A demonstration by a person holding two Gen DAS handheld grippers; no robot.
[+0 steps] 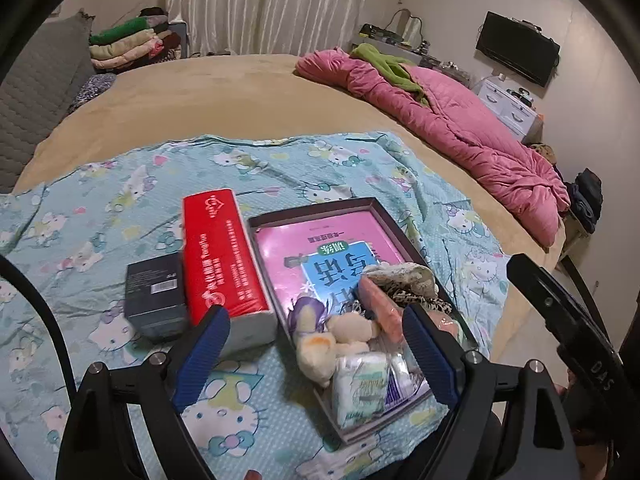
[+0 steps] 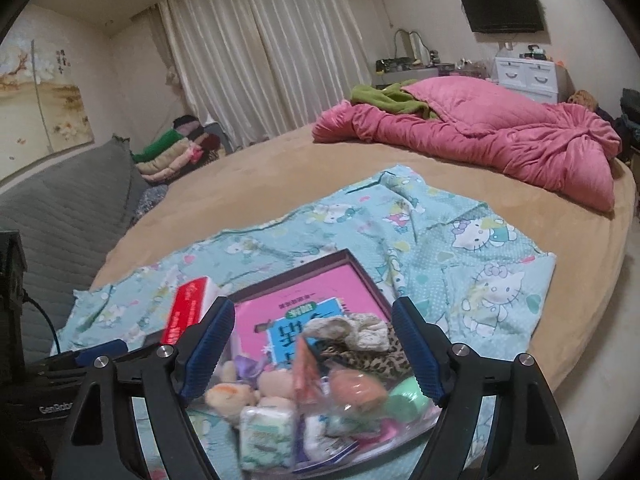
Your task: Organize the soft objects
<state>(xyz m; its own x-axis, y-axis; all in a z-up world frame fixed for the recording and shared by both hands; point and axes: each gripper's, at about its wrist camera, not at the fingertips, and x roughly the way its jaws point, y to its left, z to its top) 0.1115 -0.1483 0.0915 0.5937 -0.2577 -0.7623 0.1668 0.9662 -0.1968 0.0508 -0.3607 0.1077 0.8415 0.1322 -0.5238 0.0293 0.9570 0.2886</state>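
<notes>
On the bed, beside the box (image 1: 384, 216), the red tissue pack (image 1: 224, 260) is lying lengthwise just ahead of the empty, wide-open left tool (image 1: 316, 354); the right tool (image 2: 310, 348) is hovering open over the box.

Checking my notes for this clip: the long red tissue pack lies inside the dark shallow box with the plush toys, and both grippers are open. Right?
Not quite. The long red tissue pack lies outside the dark shallow box, beside it on the cartoon-print sheet, as the left wrist view shows. The plush toys are in the box, and both grippers are open.
</notes>
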